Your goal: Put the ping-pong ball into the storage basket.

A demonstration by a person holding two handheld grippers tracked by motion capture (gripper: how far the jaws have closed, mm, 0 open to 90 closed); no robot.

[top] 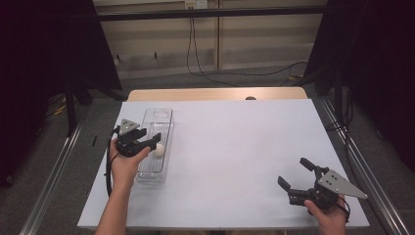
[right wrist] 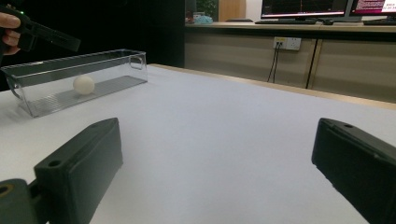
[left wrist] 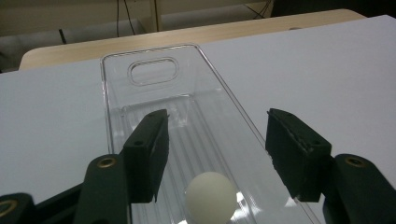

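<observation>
One white ball [top: 158,150] lay inside a clear plastic bin [top: 165,119], a long narrow one w/ a handle cutout at its far end, on the left part of the white desk [top: 235,147]. The left gripper [top: 147,142] hung over the bin's near half, jaws spread apart & empty, the ball just below and between them in the left gripper view. The right gripper [top: 297,172] was well apart, near the desk's front right corner, jaws spread wide w/ nothing between. Monitors [right wrist: 303,7] sat on a counter in the bkgd.
</observation>
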